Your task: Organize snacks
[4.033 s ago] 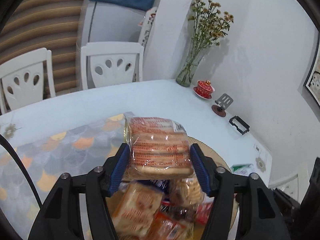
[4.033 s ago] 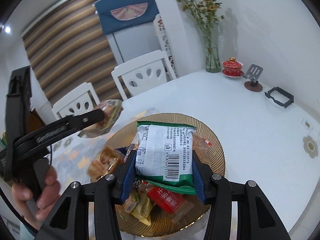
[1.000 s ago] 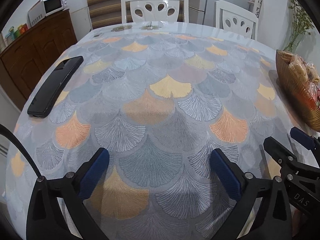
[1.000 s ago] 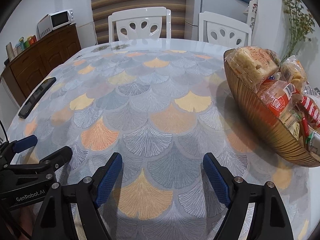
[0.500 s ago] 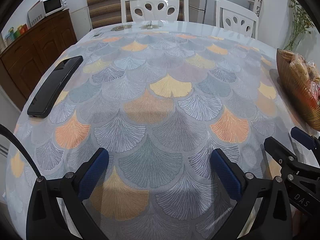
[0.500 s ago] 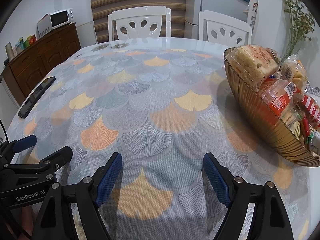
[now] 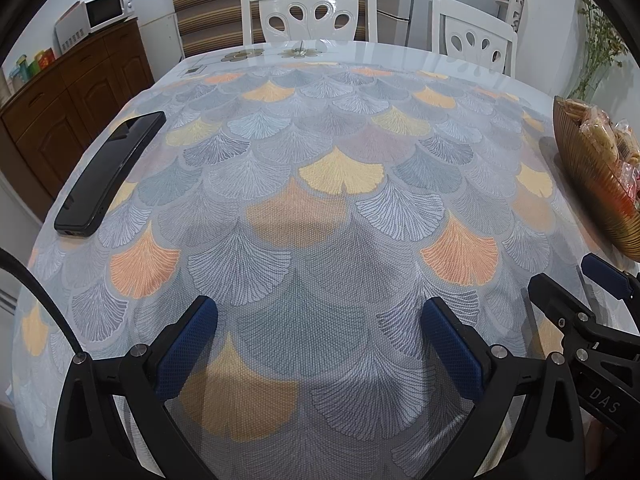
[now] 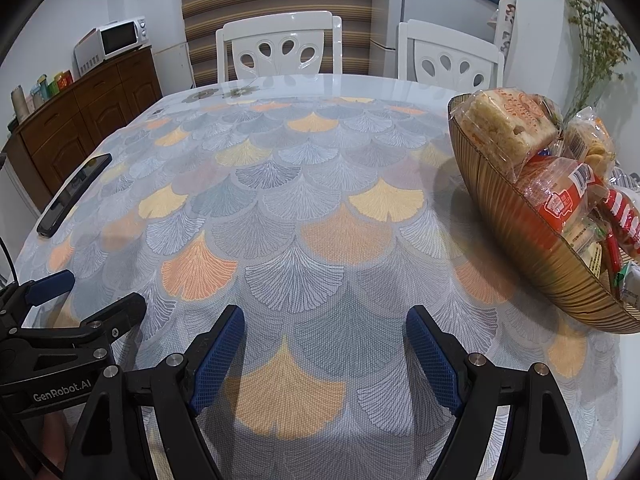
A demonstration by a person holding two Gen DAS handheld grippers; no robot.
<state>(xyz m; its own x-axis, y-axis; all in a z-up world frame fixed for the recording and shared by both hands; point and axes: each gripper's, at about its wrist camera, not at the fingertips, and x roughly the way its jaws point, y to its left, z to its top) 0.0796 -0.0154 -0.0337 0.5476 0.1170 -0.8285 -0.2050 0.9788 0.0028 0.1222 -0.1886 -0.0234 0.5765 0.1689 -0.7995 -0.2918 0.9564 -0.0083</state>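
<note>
A ribbed golden bowl piled with wrapped snacks stands at the right of the table; its rim also shows at the right edge of the left wrist view. On top lie a pale rice cake pack and an orange-red packet. My left gripper is open over the patterned cloth, nothing between its blue pads. My right gripper is open too, over the cloth left of the bowl, holding nothing. Each gripper appears at the edge of the other's view.
A black phone lies near the table's left edge. Two white chairs stand at the far side. A wooden sideboard with a microwave is at the left, dried flowers behind the bowl.
Four seconds ago each gripper was shut on a snack pack above the bowl. Now both are open and bare over the cloth. Over the last second nothing moved.
</note>
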